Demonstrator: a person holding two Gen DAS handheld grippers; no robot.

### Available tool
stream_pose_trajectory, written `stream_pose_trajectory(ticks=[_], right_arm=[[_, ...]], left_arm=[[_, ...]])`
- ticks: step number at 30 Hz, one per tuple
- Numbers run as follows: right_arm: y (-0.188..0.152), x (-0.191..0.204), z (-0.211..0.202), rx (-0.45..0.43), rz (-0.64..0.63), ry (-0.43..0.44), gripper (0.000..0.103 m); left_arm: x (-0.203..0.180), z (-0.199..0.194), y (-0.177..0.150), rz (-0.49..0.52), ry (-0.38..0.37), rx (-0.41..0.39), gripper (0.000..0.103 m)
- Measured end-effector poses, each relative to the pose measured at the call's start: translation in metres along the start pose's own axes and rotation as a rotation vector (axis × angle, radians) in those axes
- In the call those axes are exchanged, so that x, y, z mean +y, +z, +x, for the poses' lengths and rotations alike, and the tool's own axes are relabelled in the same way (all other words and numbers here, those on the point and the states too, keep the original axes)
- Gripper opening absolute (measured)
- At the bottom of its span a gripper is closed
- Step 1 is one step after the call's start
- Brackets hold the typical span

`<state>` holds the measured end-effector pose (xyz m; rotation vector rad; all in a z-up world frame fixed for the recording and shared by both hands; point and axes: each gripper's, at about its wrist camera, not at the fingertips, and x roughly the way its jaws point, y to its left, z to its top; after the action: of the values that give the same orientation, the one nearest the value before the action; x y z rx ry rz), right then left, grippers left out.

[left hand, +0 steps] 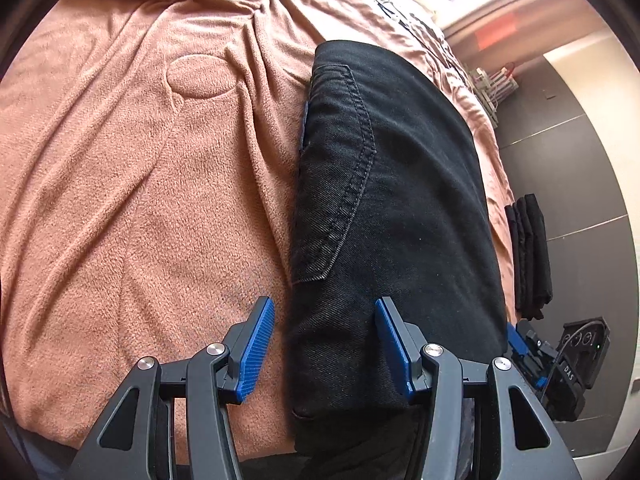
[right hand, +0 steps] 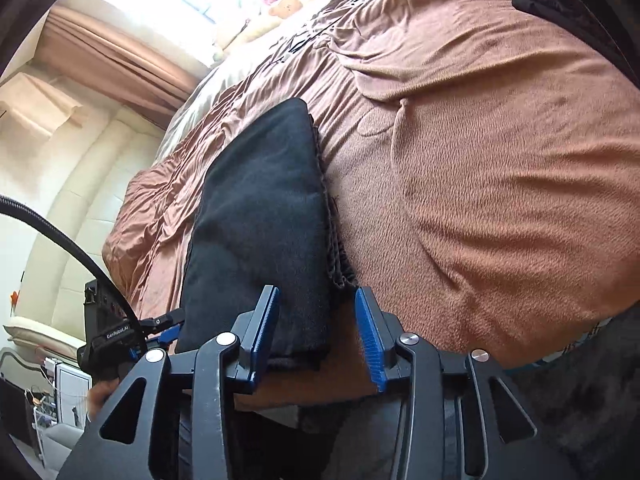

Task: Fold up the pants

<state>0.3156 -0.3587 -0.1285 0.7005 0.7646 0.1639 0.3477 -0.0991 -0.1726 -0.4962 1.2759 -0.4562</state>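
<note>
Broadly: bed (left hand: 132, 184) under a wrinkled brown fleece blanket (right hand: 480, 184). Black pants (left hand: 400, 200), folded to a thick rectangle, lie on the blanket near its edge — back pocket up. Left hand-held gripper (left hand: 324, 344) — jaws apart, straddling the bundle's near corner, not pressing. Right hand-held gripper (right hand: 316, 332) jaws apart too, left pad against the fold's edge, nothing clamped.

A rumpled terracotta blanket (left hand: 140, 184) covers the bed; folded black clothes (left hand: 532, 252) lie on the grey floor (left hand: 568, 184) beside it.
</note>
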Motion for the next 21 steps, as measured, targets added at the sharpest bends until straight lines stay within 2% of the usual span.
stream_pose_trajectory(ticks=[10,13,18,21], right_arm=[[0.015,0.005,0.049,0.101,-0.073,-0.003,0.037],[0.018,-0.001,0.062,0.135,-0.043,0.013,0.037],[0.024,-0.011,0.072,0.166,0.008,0.067,0.037],[0.024,-0.004,0.070,0.170,-0.020,0.059,0.034]], left_arm=[[0.002,0.012,-0.016,-0.036,-0.068,0.029,0.055],[0.002,0.015,-0.015,-0.048,-0.084,0.030,0.054],[-0.006,0.009,-0.014,-0.024,-0.081,0.014,0.028],[-0.004,-0.002,-0.012,-0.027,-0.105,-0.004,0.023]])
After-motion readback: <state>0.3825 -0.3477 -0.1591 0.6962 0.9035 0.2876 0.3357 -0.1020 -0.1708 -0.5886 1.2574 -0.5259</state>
